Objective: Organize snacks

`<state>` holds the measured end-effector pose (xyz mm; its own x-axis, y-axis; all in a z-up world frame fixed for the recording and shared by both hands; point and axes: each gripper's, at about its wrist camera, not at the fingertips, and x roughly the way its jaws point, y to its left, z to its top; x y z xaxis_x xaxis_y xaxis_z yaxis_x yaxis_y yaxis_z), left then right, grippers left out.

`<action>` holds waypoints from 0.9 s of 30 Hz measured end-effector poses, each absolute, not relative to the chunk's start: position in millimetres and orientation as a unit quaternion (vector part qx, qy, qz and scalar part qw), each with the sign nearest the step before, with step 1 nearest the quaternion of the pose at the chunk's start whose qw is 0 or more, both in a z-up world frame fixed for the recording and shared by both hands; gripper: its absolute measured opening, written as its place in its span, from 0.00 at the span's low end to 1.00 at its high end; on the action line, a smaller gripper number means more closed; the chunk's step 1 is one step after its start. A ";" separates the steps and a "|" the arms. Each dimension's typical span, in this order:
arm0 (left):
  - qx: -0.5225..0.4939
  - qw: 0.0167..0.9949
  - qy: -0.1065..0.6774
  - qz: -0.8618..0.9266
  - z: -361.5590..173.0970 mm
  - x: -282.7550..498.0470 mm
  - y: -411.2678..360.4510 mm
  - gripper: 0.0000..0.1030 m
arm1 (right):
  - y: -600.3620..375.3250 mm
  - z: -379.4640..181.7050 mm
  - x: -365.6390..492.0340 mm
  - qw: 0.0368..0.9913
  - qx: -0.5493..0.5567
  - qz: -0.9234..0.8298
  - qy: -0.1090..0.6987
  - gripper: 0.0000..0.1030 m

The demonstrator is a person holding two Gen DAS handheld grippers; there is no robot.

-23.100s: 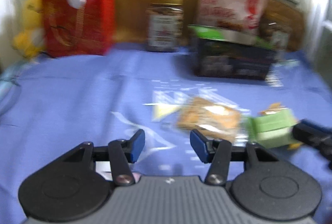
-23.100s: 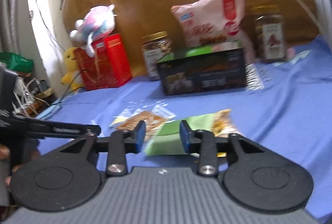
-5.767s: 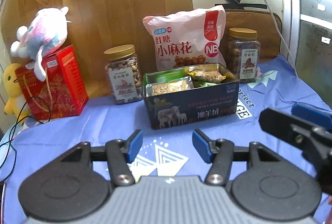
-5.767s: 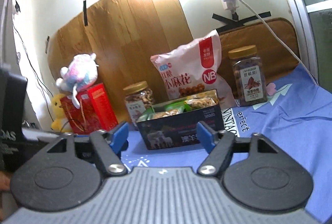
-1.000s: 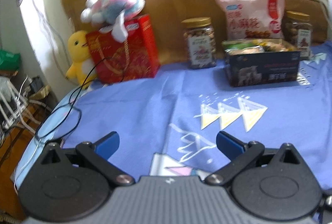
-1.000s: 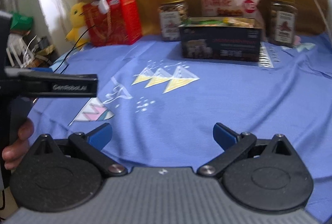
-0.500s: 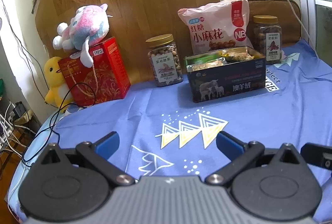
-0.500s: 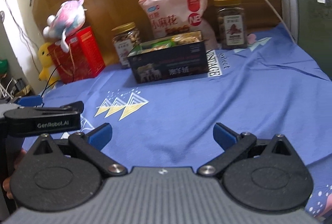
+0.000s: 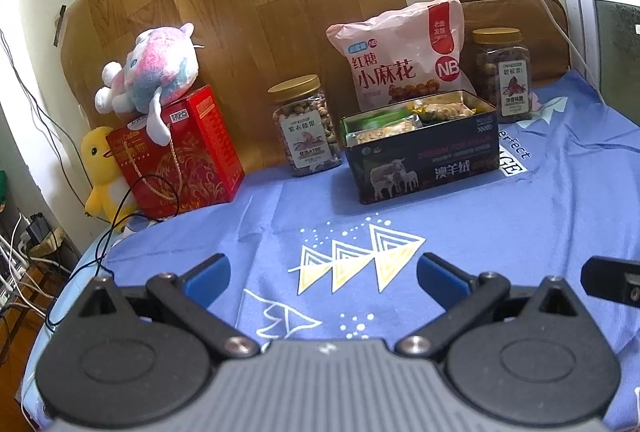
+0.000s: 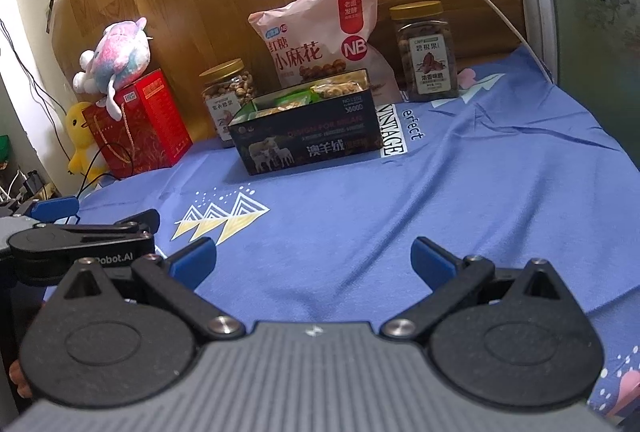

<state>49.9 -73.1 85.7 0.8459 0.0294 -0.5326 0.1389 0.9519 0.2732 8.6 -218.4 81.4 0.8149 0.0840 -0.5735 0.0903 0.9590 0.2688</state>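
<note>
We hold our left gripper (image 9: 322, 278) above the blue cloth (image 9: 540, 199) with its blue fingertips (image 9: 206, 278) spread wide and nothing between them. Our right gripper (image 10: 312, 260) is spread just as wide and is also empty. The dark tin box (image 9: 424, 159) stands far ahead on the cloth, and the snack packets (image 9: 384, 129) lie inside it. Behind the tin leans a pink snack bag (image 9: 400, 59), with one nut jar (image 9: 306, 125) on its left and another jar (image 9: 504, 73) on its right. A red gift box (image 9: 180, 151) with a plush toy (image 9: 148, 71) on top stands well to the left.
</note>
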 end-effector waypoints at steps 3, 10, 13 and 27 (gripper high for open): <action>0.157 0.948 0.274 -0.025 84.9 49.3 -73.9 1.00 | -218.4 81.3 8.2 0.942 0.144 -0.002 0.304 1.00; 0.159 0.948 0.274 -0.025 84.4 49.0 -73.8 1.00 | -219.2 81.3 7.8 0.941 0.145 -0.002 0.305 1.00; 0.161 0.948 0.273 -0.023 84.0 48.7 -74.3 1.00 | -219.1 81.3 7.8 0.941 0.146 -0.002 0.305 1.00; 0.169 0.949 0.266 -0.023 82.9 47.4 -79.0 1.00 | -220.4 80.5 8.1 0.941 0.147 -0.002 0.304 1.00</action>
<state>47.4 -79.0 82.9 0.8569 0.0461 -0.5134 0.1341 0.9418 0.3083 8.1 -220.4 80.5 0.8148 0.0854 -0.5735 0.0935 0.9568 0.2753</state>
